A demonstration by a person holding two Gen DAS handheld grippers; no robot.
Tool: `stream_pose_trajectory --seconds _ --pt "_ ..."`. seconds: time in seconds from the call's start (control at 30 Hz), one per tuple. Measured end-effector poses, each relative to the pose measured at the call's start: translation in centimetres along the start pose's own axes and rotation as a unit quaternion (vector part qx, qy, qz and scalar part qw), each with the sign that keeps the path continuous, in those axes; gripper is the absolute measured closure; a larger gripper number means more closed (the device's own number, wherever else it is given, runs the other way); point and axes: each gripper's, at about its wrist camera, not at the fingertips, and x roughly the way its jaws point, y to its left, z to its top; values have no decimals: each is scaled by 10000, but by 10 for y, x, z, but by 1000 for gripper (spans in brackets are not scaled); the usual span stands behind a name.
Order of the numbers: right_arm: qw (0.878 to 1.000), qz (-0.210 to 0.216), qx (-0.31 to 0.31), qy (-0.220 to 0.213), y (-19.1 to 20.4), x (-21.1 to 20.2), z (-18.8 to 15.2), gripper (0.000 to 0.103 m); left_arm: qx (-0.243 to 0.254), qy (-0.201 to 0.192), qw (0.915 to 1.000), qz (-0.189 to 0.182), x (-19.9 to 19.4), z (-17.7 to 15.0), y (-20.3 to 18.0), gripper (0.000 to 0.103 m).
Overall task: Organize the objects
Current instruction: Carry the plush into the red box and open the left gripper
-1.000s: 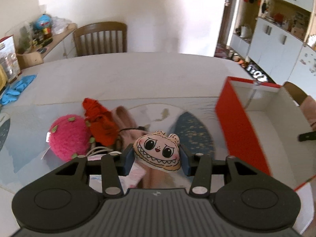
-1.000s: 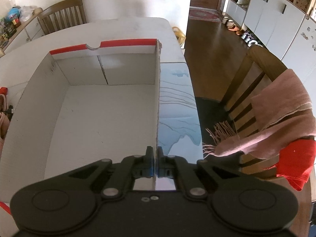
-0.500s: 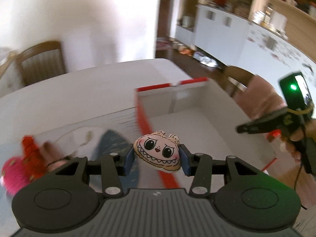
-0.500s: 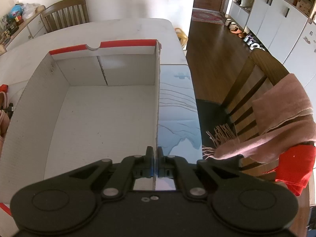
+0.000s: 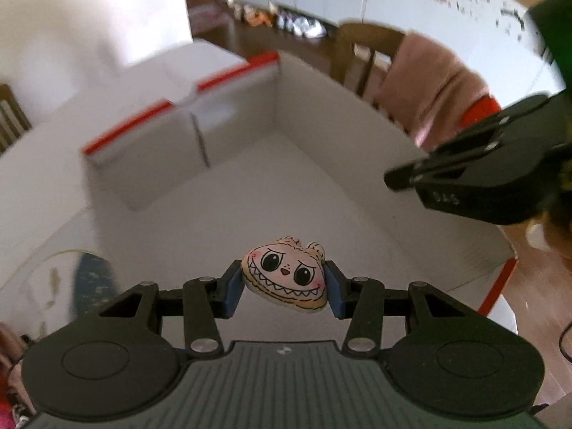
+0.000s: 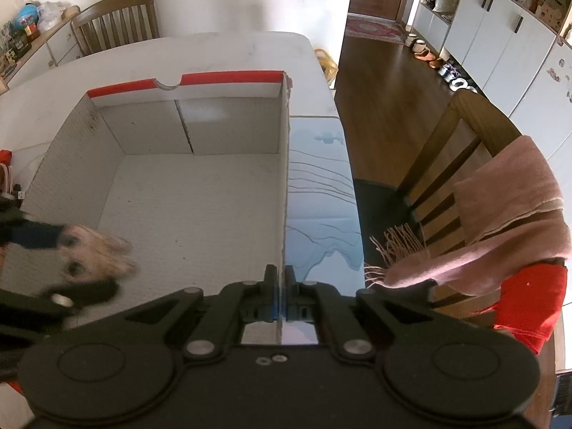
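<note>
**Toy held over the open box**

White tabletop point(image 6: 221, 50) filled the upper middle of the right wrist view, and on it stood the big cardboard box point(image 6: 107, 164) with red edges. Our left gripper point(image 5: 284, 287) had its fingers closed on the small monster-face toy point(image 5: 284, 279), in the lower centre of its frame, above the bare box floor. Our right gripper point(image 6: 280, 293) had its fingers shut on the right wall of the box, at the lower centre, so the box was kept steady.

To do this step well, we judged that the toy should go lower, near the floor, before the fingers open; then it would not bounce or roll.

At the right of the frame a chair point(image 6: 447, 150) carried a pink scarf point(image 6: 500, 214) and a red cloth point(image 6: 532, 300), apart from the box. Nothing lay inside the box, so we saw no obstacle to the toy.
</note>
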Motion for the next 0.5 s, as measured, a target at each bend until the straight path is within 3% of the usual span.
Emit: stream_pose_trajectory --seconds 0.27,0.5 --pt "10000 -14 8 11 1 0 0 102 295 727 9969 23 46 10 -15 57" --pt "10000 -8 -13 22 0 -1 0 102 247 1050 9941 85 62 8 -15 56"
